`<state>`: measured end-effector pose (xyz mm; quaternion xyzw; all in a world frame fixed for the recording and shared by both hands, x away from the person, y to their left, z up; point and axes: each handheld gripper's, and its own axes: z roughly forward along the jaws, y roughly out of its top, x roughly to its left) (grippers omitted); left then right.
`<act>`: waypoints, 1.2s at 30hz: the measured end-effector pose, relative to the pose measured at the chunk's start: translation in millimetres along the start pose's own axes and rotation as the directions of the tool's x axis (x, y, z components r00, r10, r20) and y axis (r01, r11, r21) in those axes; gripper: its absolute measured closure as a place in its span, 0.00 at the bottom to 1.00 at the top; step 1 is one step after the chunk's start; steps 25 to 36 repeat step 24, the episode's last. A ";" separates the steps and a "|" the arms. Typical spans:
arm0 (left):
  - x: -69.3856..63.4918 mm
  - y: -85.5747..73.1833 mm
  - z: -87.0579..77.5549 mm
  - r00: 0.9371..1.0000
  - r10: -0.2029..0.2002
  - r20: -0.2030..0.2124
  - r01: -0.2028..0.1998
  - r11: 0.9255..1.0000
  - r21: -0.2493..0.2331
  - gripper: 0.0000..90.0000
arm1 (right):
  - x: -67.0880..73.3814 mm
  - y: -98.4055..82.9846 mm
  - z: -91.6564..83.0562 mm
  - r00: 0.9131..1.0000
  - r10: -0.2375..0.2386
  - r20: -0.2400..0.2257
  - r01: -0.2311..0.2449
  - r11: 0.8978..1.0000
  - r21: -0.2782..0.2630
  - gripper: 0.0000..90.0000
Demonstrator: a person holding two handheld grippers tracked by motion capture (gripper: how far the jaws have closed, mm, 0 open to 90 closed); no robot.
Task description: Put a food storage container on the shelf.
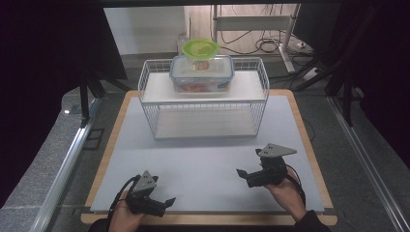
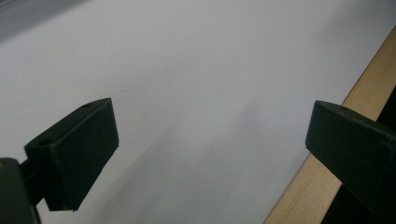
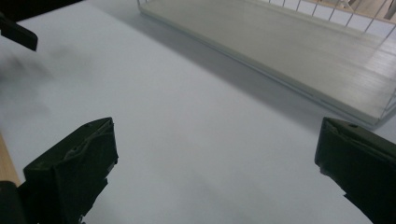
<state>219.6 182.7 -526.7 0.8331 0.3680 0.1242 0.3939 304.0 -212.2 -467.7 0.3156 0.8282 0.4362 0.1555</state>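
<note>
1. Left tool [image 1: 162,203]: nearest the high camera, at 7 o'clock on the bench [image 1: 203,154]; jaws spread wide, nothing between them. It rests low over the grey mat near the wooden front edge.
2. Right tool [image 1: 244,175]: at 5 o'clock on the bench, jaws likewise wide apart and empty, pointing toward the left.
3. Wire rack [image 1: 203,99]: white, two-tiered, at 12 o'clock, well apart from both tools.
4. Clear container [image 1: 201,73]: blue-rimmed lid, reddish contents, on the rack's top shelf at centre.
5. Green-lidded tub [image 1: 200,50]: stacked on the clear container.
6. Step in hand, as judged: reach toward the rack. To do it well, lift the tools clear of the mat, keep the jaws wide, and approach the stack level from the front so the upper tub is not knocked.
7. View notes: high view gives the stack and both hands; right gripper view gives the rack's lower shelf [image 3: 280,46] close by and bare; left gripper view gives mat and the wooden edge [image 2: 327,154].
</note>
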 end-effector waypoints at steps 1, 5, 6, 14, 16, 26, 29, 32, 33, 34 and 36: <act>0.0 0.0 0.0 1.000 0.000 0.000 0.000 1.000 0.000 0.03 | 0.0 0.0 0.0 1.000 0.000 0.000 0.000 1.000 0.000 0.00; 0.1 -0.1 0.2 1.000 0.002 0.001 -0.002 1.000 0.002 0.03 | 0.1 -9.6 0.4 1.000 -0.010 0.022 0.010 1.000 0.014 0.00; 0.1 -0.1 0.3 1.000 0.002 0.002 -0.002 1.000 0.003 0.03 | 1.0 -13.9 0.6 1.000 -0.005 0.026 0.004 1.000 0.022 0.00; 0.0 -0.5 1.2 1.000 0.002 0.003 -0.002 1.000 0.008 0.03 | 4.3 -32.6 4.0 0.999 -0.007 0.032 0.004 0.996 0.086 0.00; 0.0 -0.5 1.4 1.000 0.002 0.004 -0.002 1.000 0.009 0.03 | 4.5 -35.2 4.8 1.000 -0.006 0.029 0.003 0.995 0.098 0.00; -0.2 -0.1 1.9 1.000 0.004 0.003 -0.004 1.000 0.011 0.03 | 4.6 -44.7 7.2 1.000 0.003 0.026 -0.007 0.990 0.143 0.00; -0.2 -0.1 1.9 1.000 0.004 0.003 -0.004 1.000 0.011 0.03 | 4.6 -44.7 7.2 1.000 0.003 0.026 -0.007 0.990 0.143 0.00; -0.2 -0.1 1.9 1.000 0.004 0.003 -0.004 1.000 0.011 0.03 | 4.6 -44.7 7.2 1.000 0.003 0.026 -0.007 0.990 0.143 0.00; -0.2 -0.1 1.9 1.000 0.004 0.003 -0.004 1.000 0.011 0.03 | 4.6 -44.7 7.2 1.000 0.003 0.026 -0.007 0.990 0.143 0.00; -0.2 -0.1 1.9 1.000 0.004 0.003 -0.004 1.000 0.011 0.03 | 4.6 -44.7 7.2 1.000 0.003 0.026 -0.007 0.990 0.143 0.00; -0.2 -0.1 1.9 1.000 0.004 0.003 -0.004 1.000 0.011 0.03 | 4.6 -44.7 7.2 1.000 0.003 0.026 -0.007 0.990 0.143 0.00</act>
